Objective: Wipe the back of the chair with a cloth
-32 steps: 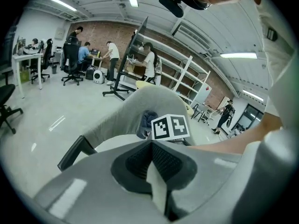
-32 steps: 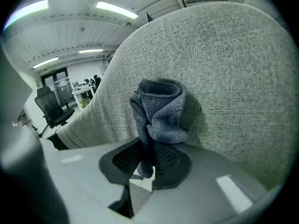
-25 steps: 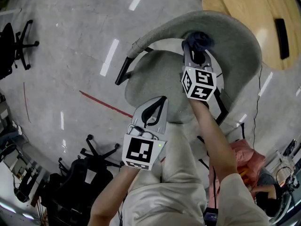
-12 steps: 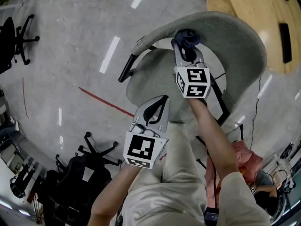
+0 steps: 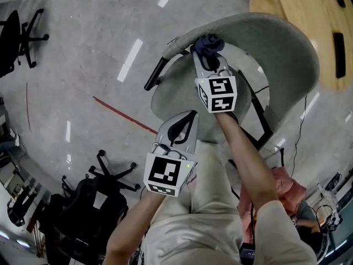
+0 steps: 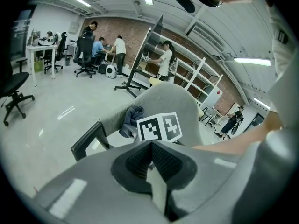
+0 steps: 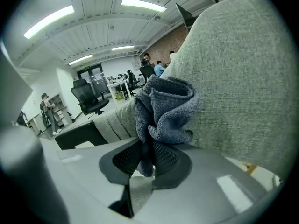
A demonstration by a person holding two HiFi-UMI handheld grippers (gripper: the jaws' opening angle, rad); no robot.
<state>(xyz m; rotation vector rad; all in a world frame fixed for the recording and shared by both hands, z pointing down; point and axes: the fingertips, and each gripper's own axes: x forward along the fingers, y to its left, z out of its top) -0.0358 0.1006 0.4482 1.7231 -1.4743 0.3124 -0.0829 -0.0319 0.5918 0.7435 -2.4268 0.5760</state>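
- Over the last second the right hand-held gripper [image 5: 206, 53] has slid leftward along the inner face of the backrest [image 5: 281, 43] of the chair [image 5: 179, 93], from near the middle toward the end above the black armrest [image 5: 155, 75]
- Its jaws are closed on the grey-blue cloth [image 5: 208, 41]: one fold is pinched between them, and the bunched remainder presses against the grey upholstery
- This looks like a wiping stroke nearing the left end of the back; the right-hand stretch probably wants a return pass
- The left hand-held gripper [image 5: 189, 116] has kept its place over the seat, jaws together with nothing between them
- The backrest fabric is a coarse weave, so the cloth will likely drag rather than glide
- The floor [image 5: 83, 48] is polished grey concrete with a red line [image 5: 122, 117] and light reflections; black office chairs [image 5: 94, 203] stand lower left, a wooden worktop [image 5: 309, 10] upper right
- The left gripper view shows a brick wall [image 6: 135, 36] and people at desks far off
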